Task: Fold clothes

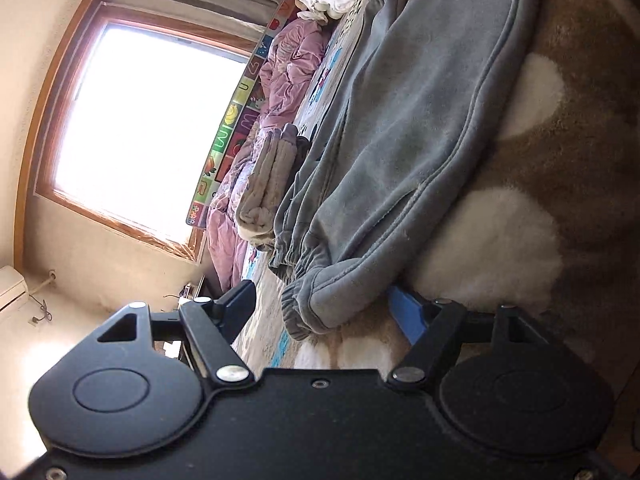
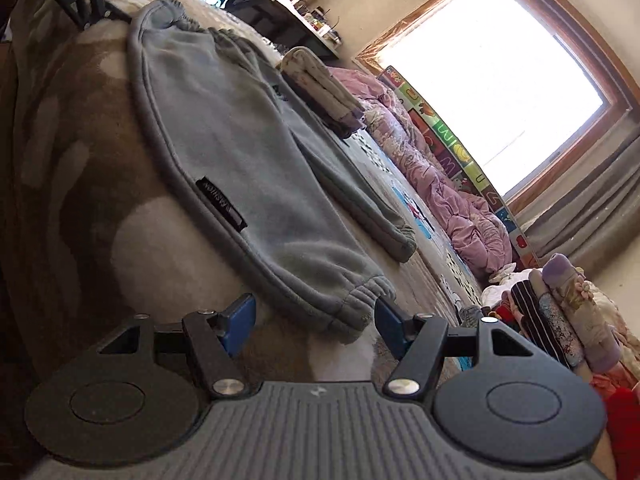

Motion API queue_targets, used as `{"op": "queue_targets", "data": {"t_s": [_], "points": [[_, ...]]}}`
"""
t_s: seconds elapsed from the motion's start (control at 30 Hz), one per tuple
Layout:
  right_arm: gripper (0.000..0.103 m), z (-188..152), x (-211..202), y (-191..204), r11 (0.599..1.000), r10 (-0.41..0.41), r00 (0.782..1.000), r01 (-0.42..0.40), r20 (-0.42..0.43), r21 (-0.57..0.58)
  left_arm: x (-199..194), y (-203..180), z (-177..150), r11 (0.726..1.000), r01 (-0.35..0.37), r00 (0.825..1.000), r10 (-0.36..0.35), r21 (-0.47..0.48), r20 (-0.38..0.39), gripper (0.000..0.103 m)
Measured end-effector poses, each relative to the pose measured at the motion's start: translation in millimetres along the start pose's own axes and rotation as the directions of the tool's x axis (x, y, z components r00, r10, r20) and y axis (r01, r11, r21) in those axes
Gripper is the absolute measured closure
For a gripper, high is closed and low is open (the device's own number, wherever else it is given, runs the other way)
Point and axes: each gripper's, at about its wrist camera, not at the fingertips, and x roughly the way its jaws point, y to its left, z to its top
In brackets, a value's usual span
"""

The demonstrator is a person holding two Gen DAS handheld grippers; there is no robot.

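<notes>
Two open, empty tools [image 1: 326, 304] [image 2: 316, 316] flank grey sweatpants [image 1: 420, 120], folded lengthwise, cuffs elasticated.

Grey fleece sweatpants [image 1: 420, 140] [image 2: 248, 152]: folded lengthwise, legs stacked, lying flat along brown-and-white spotted blanket [image 1: 560, 200] [image 2: 80, 200]. Elastic cuffs gathered at one end; small black label at side seam.
</notes>
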Motion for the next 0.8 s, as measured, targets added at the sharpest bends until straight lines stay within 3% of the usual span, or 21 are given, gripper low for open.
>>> {"op": "queue_targets", "data": {"t_s": [0.17, 0.2, 0.23, 0.3, 0.4, 0.47, 0.53, 0.57, 0.6, 0.8], "points": [[0.038, -7.1, 2.0, 1.0, 0.995, 0.022, 0.997, -0.014, 0.075, -0.1, 4.8, 2.5, -0.1, 1.0, 0.009, 1.0, -0.009, 0.005, 0.027, 0.028], [0.038, -8.8, 2.2, 0.3, 0.993, 0.03, 0.996, -0.019, 0.089, -0.118, 4.8, 3.2, 0.9, 1.0, 0.008, 1.0, -0.008, 0.008, 0.029, 0.035], [0.038, -10.3, 2.1, -2.1, 0.992, 0.042, 0.994, -0.029, 0.1, -0.126, 6.0, 2.8, 2.9, 1.0, 0.009, 1.0, -0.01, 0.014, 0.021, 0.053], [0.038, -13.3, 2.1, -8.2, 0.991, 0.065, 0.991, -0.051, 0.12, -0.123, 8.5, 2.0, 6.8, 1.0, 0.013, 1.0, -0.013, 0.026, 0.003, 0.074], [0.04, -14.5, 5.7, -16.7, 0.994, 0.086, 0.988, -0.076, 0.129, -0.077, 10.5, 8.6, 11.5, 0.998, 0.036, 0.999, -0.037, -0.046, -0.016, 0.08], [0.061, -13.1, 8.5, -21.5, 0.994, 0.098, 0.989, -0.093, 0.115, -0.05, 10.5, 17.0, 13.9, 0.993, 0.042, 0.999, -0.044, -0.114, -0.017, 0.082], [0.068, -11.3, 9.7, -27.9, 0.995, 0.101, 0.988, -0.1, 0.114, -0.015, 11.2, 29.2, 17.7, 0.979, 0.046, 0.999, -0.049, -0.201, -0.01, 0.087], [0.08, -10.5, 9.5, -31.7, 0.995, 0.102, 0.988, -0.103, 0.12, 0.003, 13.2, 36.3, 20.5, 0.967, 0.047, 0.999, -0.051, -0.249, -0.007, 0.089], [0.084, -9.4, 9.3, -36.1, 0.994, 0.099, 0.987, -0.103, 0.127, 0.025, 15.2, 42.8, 23.6, 0.956, 0.049, 0.999, -0.052, -0.29, -0.004, 0.091], [0.091, 2.6, 24.2, -90.9, 0.965, 0.054, 0.987, -0.09, 0.149, 0.246, 44.9, 81.4, 41.2, 0.876, 0.073, 0.997, -0.067, -0.476, 0.029, 0.094]]}}
